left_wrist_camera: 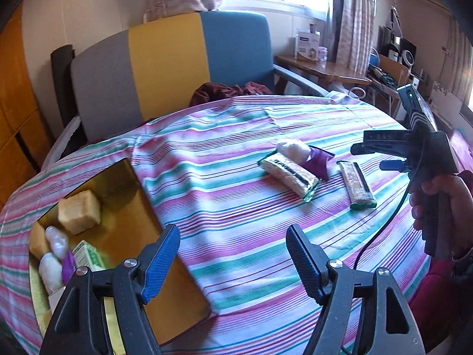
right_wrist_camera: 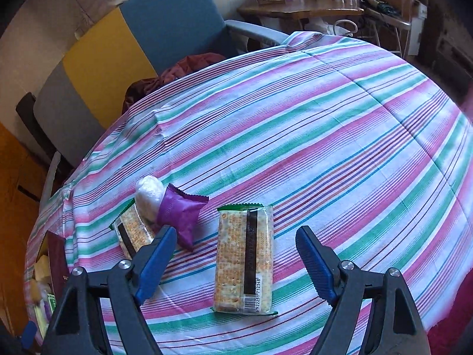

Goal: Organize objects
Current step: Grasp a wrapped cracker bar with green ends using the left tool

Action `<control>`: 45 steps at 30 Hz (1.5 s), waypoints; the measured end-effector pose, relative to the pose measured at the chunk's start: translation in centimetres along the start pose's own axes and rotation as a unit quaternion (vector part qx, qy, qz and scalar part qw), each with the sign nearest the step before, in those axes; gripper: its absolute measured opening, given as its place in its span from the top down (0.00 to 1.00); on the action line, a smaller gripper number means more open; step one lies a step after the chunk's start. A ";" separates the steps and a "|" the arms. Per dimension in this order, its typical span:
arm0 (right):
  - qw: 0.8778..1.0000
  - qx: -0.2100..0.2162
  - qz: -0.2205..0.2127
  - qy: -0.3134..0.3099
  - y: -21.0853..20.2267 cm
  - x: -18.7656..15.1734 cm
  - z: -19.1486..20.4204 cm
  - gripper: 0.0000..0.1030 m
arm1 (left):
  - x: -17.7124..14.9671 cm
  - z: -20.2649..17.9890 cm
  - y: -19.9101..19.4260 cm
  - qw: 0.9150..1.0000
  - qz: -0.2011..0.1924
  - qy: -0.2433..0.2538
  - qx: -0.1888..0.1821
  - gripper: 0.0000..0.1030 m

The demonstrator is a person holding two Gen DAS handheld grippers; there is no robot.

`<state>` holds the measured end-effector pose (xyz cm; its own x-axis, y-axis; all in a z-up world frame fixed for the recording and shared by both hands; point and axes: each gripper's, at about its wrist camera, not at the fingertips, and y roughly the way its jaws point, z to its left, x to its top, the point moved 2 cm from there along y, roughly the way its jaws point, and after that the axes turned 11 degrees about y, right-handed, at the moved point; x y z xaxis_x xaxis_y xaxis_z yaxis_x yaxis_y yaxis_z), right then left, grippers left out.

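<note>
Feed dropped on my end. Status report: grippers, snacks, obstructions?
Left gripper open, empty, by gold box. Right gripper open over nearest cracker pack, no contact. Second cracker pack and purple-wrapped snack lie alongside; approach unobstructed.

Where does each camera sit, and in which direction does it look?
Left wrist: on the left gripper, looking down over the striped tablecloth and the gold box; the right gripper and a hand show at the right.
Right wrist: on the right gripper, looking down at a cracker packet; only its own fingers show.
Shared: cracker packets, purple-wrapped snack, chair.
</note>
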<state>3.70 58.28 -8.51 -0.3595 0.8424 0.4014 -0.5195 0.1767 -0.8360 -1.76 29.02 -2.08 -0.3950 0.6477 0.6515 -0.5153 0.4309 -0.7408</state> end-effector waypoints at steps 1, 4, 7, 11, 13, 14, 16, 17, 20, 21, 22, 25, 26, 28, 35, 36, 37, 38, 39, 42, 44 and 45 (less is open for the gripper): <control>1.000 0.002 0.001 0.005 0.0 0.1 -0.2 0.19 | 0.2 -0.2 0.2 1.000 0.001 0.002 -0.002 0.27; 1.000 0.007 0.004 0.016 0.0 0.2 -0.5 0.19 | 0.7 -0.9 0.8 1.000 0.004 0.009 -0.007 0.27; 1.000 0.012 0.004 0.028 -0.1 0.4 -0.8 0.18 | 1.1 -1.6 1.4 1.000 0.008 0.014 -0.011 0.27; 0.999 0.019 0.004 0.043 -0.2 0.6 -1.2 0.18 | 1.5 -2.3 2.2 1.000 0.013 0.019 -0.016 0.27; 0.999 0.022 0.005 0.048 -0.3 0.7 -1.3 0.17 | 1.7 -2.6 2.6 0.999 0.016 0.022 -0.019 0.27; 0.998 0.023 0.005 0.050 -0.3 0.8 -1.4 0.17 | 1.8 -2.7 2.8 0.999 0.018 0.022 -0.021 0.27; 0.998 0.026 0.005 0.053 -0.3 0.8 -1.4 0.17 | 2.1 -3.0 3.4 0.999 0.022 0.024 -0.023 0.27; 0.998 0.029 0.005 0.055 -0.3 0.8 -1.5 0.17 | 2.2 -3.1 3.7 0.999 0.024 0.024 -0.026 0.27; 0.998 0.033 0.004 0.059 -0.4 0.9 -1.5 0.17 | 2.6 -3.2 5.2 0.998 0.037 0.013 -0.042 0.27; 0.998 0.035 0.004 0.060 -0.4 0.9 -1.5 0.17 | 2.7 -3.1 5.8 0.998 0.044 0.005 -0.048 0.27; 0.997 0.036 0.004 0.062 -0.4 0.9 -1.5 0.17 | 2.9 -2.9 6.6 0.997 0.054 -0.009 -0.056 0.30; 0.997 0.039 0.006 0.067 -0.3 1.0 -1.6 0.17 | 3.4 -2.5 8.2 0.994 0.069 -0.039 -0.072 0.32; 0.997 0.040 0.007 0.068 -0.2 1.0 -1.6 0.17 | 3.7 -2.4 8.7 0.993 0.071 -0.047 -0.078 0.32; 0.996 0.043 0.007 0.072 -0.2 1.1 -1.7 0.17 | 4.2 -2.4 9.7 0.991 0.078 -0.059 -0.089 0.32; 0.995 0.054 0.008 0.089 -0.4 1.2 -2.2 0.17 | 6.0 -3.1 13.6 0.981 0.105 -0.109 -0.117 0.32; 0.994 0.055 0.008 0.091 -0.4 1.2 -2.3 0.17 | 6.3 -3.2 14.0 0.981 0.107 -0.111 -0.117 0.32; 0.994 0.056 0.009 0.093 -0.3 1.2 -2.4 0.17 | 6.6 -3.3 14.6 0.981 0.109 -0.114 -0.117 0.32; 0.994 0.057 0.010 0.095 -0.3 1.2 -2.5 0.17 | 6.9 -3.5 15.1 0.980 0.111 -0.116 -0.116 0.32; 0.994 0.058 0.011 0.096 -0.3 1.2 -2.5 0.17 | 7.3 -3.7 15.7 0.980 0.114 -0.117 -0.112 0.32; 0.993 0.059 0.014 0.098 -0.1 1.3 -2.5 0.16 | 8.4 -4.2 17.1 0.981 0.118 -0.114 -0.102 0.32; 0.993 0.059 0.016 0.098 0.0 1.2 -2.4 0.16 | 9.0 -4.7 18.1 0.982 0.123 -0.104 -0.096 0.32; 0.993 0.059 0.017 0.097 0.0 1.2 -2.4 0.16 | 9.2 -4.9 18.8 0.982 0.129 -0.099 -0.093 0.32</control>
<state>5.13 60.53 -8.92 -0.2276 0.9311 0.2851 -0.6018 0.0957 -0.7929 -11.31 46.17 -10.87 -0.6433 0.6238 0.4439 -0.2385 0.3877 -0.8904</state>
